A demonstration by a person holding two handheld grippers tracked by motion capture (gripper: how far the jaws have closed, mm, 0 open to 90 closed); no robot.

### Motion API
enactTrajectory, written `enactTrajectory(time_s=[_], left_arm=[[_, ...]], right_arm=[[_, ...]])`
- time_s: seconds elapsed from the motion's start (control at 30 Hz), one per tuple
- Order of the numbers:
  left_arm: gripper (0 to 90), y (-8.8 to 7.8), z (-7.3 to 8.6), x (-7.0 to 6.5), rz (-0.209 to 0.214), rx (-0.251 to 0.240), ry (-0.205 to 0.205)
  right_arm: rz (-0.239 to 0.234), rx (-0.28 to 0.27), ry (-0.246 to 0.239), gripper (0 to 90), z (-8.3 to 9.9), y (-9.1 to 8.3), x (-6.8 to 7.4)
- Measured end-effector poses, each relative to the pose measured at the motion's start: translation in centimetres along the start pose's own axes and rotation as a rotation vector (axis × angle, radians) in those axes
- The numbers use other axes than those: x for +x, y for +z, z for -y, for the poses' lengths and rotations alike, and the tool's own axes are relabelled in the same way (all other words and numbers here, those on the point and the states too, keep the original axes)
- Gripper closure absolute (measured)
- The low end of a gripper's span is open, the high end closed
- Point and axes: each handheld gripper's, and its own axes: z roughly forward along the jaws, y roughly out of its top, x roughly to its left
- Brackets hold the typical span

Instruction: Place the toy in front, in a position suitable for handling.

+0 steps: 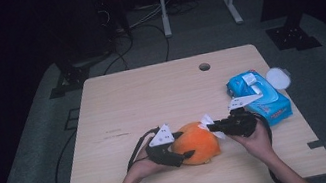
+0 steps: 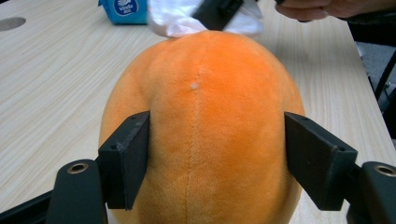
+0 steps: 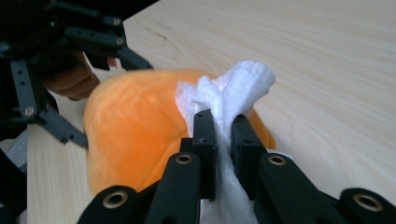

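An orange plush toy (image 1: 198,143) lies on the wooden table (image 1: 152,98) near its front edge. My left gripper (image 1: 182,153) comes at it from the left, and in the left gripper view its jaws press into both sides of the plush (image 2: 205,93). My right gripper (image 1: 212,126) reaches in from the right and is shut on a crumpled white tissue (image 3: 233,91), which it holds against the top of the plush (image 3: 135,126). The tissue (image 2: 175,21) and the right gripper's black jaw tip show at the plush's far end in the left gripper view.
A blue pack of wipes (image 1: 259,97) lies to the right, with a round white lid (image 1: 278,77) beside it at the table's right edge. A cable hole (image 1: 204,67) sits at the back. Cables trail from both grippers off the front edge.
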Motion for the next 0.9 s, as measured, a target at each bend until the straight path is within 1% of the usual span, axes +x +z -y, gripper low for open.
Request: enactTrajectory(time_s=[0.03,0.13,0.2,0.23,0.33,0.37,0.4,0.43,0.47,0.5,0.53,0.57,0.6,0.63,0.67,0.7,0.73,0.77,0.8,0.83,0.87,0.9], left_arm=[[26.2,0.0,0.0,0.0,0.0,0.0,0.0],[25.8,-0.1,0.1,0.3,-0.004,-0.009,-0.034],[25.7,-0.1,0.2,0.5,-0.004,-0.011,-0.049],[25.7,-0.1,0.1,0.5,-0.006,-0.009,-0.05],[25.5,0.1,-0.2,0.3,-0.012,-0.002,-0.048],[25.6,0.1,-0.3,0.3,-0.013,0.002,-0.045],[25.6,0.1,-0.3,0.3,-0.013,0.002,-0.045],[25.6,0.2,-0.5,0.1,-0.017,0.011,-0.03],[25.6,0.2,-0.5,0.1,-0.017,0.011,-0.03],[25.6,0.4,-0.7,-0.2,-0.015,0.006,-0.017],[25.7,0.4,-0.7,-0.2,-0.015,0.006,-0.017],[25.7,0.5,-0.8,-0.4,-0.016,0.007,-0.002],[25.7,0.8,-1.2,-0.9,-0.026,0.017,0.02],[25.6,0.8,-1.2,-0.9,-0.026,0.017,0.02],[25.6,0.8,-1.3,-1.0,-0.031,0.024,0.027],[25.6,0.8,-1.3,-1.0,-0.031,0.024,0.029],[25.7,0.8,-1.3,-1.0,-0.031,0.024,0.029],[25.7,0.7,-1.1,-0.8,-0.026,0.017,0.02],[25.8,0.7,-1.1,-0.8,-0.026,0.017,0.02],[25.8,0.7,-1.0,-0.7,-0.022,0.01,0.008],[25.7,0.7,-1.0,-0.7,-0.022,0.01,0.008],[25.7,0.7,-1.1,-0.7,-0.022,0.01,0.015]], right_arm=[[0.0,0.0,0.0,82.0,0.0,0.0,0.0],[-0.003,0.026,0.02,82.0,0.7,-0.5,-0.3],[-0.006,0.044,0.036,82.0,1.1,-0.8,-0.4],[-0.013,0.049,0.042,82.2,1.3,-1.0,-0.3],[-0.025,0.041,0.02,82.5,1.0,-1.3,0.3],[-0.03,0.035,0.008,82.5,0.7,-1.3,0.7],[-0.03,0.035,0.008,82.5,0.7,-1.3,0.7],[-0.035,0.021,-0.018,82.6,0.2,-1.3,1.4],[-0.035,0.021,-0.018,82.6,0.2,-1.3,1.4],[-0.064,-0.01,-0.04,82.6,-0.5,-1.3,2.1],[-0.064,-0.01,-0.04,82.6,-0.5,-1.3,2.1],[-0.08,-0.021,-0.042,82.6,-0.7,-1.2,2.3],[-0.089,-0.026,-0.072,82.5,-1.2,-0.9,3.1],[-0.077,-0.016,-0.093,82.5,-1.4,-0.6,3.4],[-0.077,-0.016,-0.093,82.5,-1.4,-0.6,3.4],[-0.054,-0.007,-0.113,82.5,-1.3,-0.3,3.5],[-0.054,-0.007,-0.113,82.5,-1.3,-0.3,3.5],[-0.029,-0.003,-0.12,82.4,-1.0,-0.5,3.3],[-0.029,-0.003,-0.12,82.4,-1.0,-0.5,3.3],[0.009,0.002,-0.126,82.4,-0.8,-0.8,2.9],[0.009,0.002,-0.126,82.4,-0.8,-0.8,2.9],[0.022,0.012,-0.107,82.3,-0.4,-1.2,2.2]])
